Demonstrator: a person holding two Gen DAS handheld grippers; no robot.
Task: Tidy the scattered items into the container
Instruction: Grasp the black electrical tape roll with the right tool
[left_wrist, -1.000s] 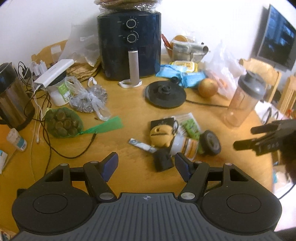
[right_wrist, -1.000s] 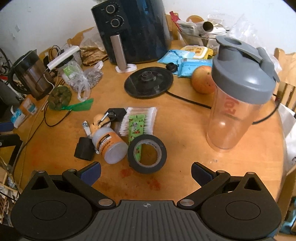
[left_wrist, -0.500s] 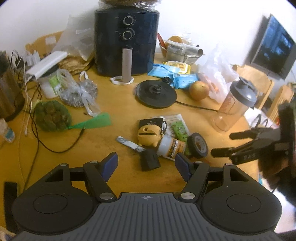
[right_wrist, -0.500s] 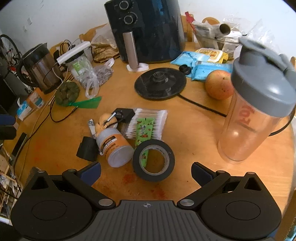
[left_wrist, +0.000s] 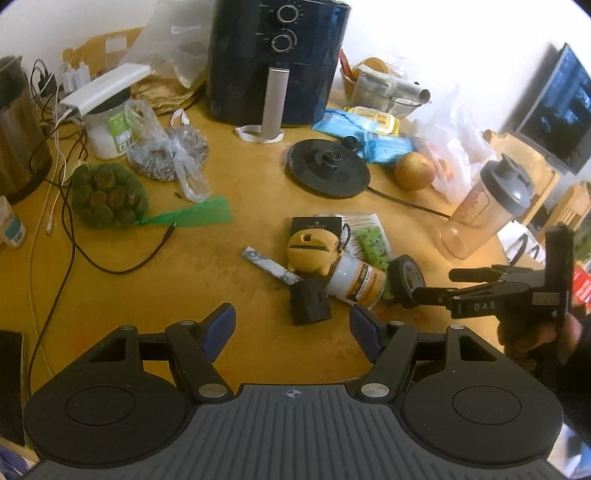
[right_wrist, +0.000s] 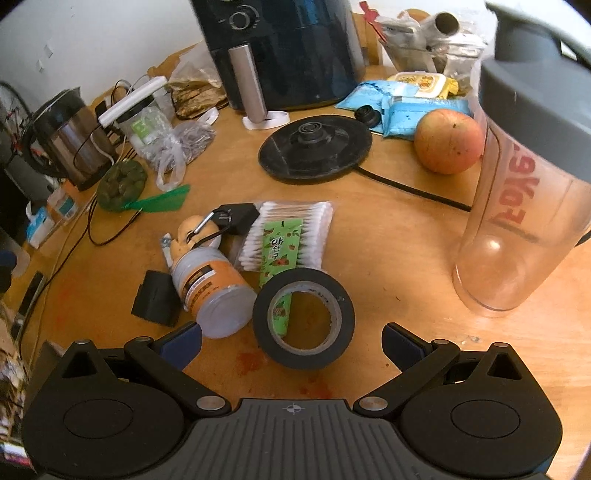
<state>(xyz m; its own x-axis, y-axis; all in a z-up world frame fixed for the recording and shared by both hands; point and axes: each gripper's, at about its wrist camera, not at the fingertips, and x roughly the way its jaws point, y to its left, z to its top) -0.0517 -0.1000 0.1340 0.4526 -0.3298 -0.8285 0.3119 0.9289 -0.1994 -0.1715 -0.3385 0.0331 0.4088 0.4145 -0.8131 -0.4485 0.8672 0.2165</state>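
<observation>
A small pile lies mid-table: a black tape roll (right_wrist: 304, 319), a white pill bottle with an orange label (right_wrist: 212, 291), a black block (right_wrist: 157, 297), a yellow pig-shaped toy (left_wrist: 314, 251), a cotton swab pack (right_wrist: 291, 229) and a green packet (right_wrist: 279, 247). My right gripper (right_wrist: 291, 343) is open, low over the table, with the tape roll just ahead between its fingers and untouched. In the left wrist view the right gripper (left_wrist: 439, 286) reaches in from the right, tips at the tape roll (left_wrist: 406, 277). My left gripper (left_wrist: 291, 326) is open, with the black block (left_wrist: 308, 301) just beyond its tips.
A clear shaker bottle (right_wrist: 524, 192) with a grey lid stands at the right. An apple (right_wrist: 448, 142), a black kettle base (right_wrist: 316, 147) with its cord and a dark air fryer (right_wrist: 280, 51) sit behind. At the left are bagged items (left_wrist: 107, 195), cables and a kettle (right_wrist: 68, 136).
My right gripper has sunk toward the tape roll, which now sits closer between its fingers. The left gripper rolled a little and shifted; the right gripper reaches farther into its view.
</observation>
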